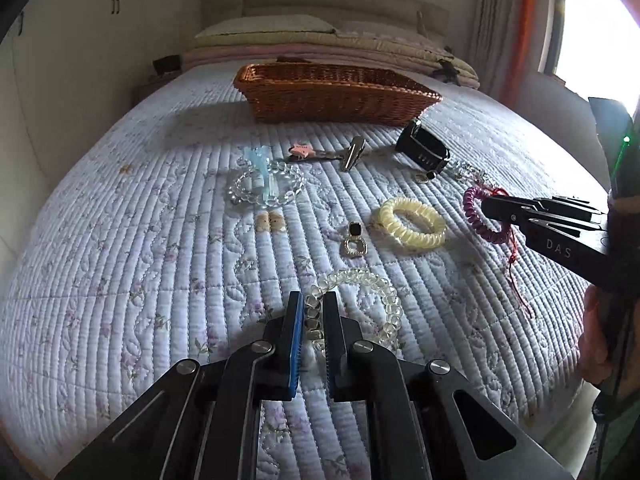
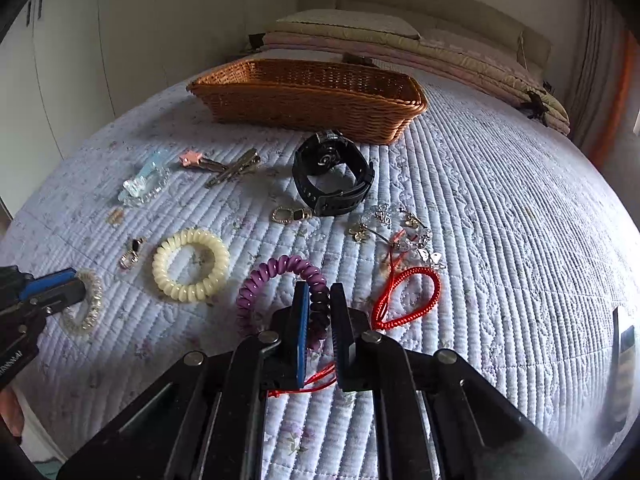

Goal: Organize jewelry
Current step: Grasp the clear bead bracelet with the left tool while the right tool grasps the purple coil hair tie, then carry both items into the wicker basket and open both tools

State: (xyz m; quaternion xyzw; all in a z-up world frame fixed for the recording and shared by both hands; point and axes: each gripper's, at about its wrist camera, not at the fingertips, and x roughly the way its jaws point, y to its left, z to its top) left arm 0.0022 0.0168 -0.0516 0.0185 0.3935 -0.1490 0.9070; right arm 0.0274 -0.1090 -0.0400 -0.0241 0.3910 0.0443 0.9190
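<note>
My left gripper (image 1: 313, 300) is shut on a clear coil hair tie (image 1: 390, 300) that lies on the quilted bedspread; it shows again at the left of the right wrist view (image 2: 86, 300). My right gripper (image 2: 319, 292) is shut on a purple coil hair tie (image 2: 256, 284), seen from the side in the left wrist view (image 1: 478, 216). A cream coil hair tie (image 2: 190, 266) lies between the two. A brown wicker basket (image 1: 340, 98) stands farther up the bed.
On the quilt lie a black watch (image 2: 332, 176), a red cord bracelet (image 2: 408, 296), a clear bead bracelet with a blue clip (image 1: 264, 184), a pink star clip (image 1: 302, 150), a silver clip (image 1: 352, 154), earrings (image 1: 354, 240) and small charms (image 2: 400, 224). Pillows lie behind the basket.
</note>
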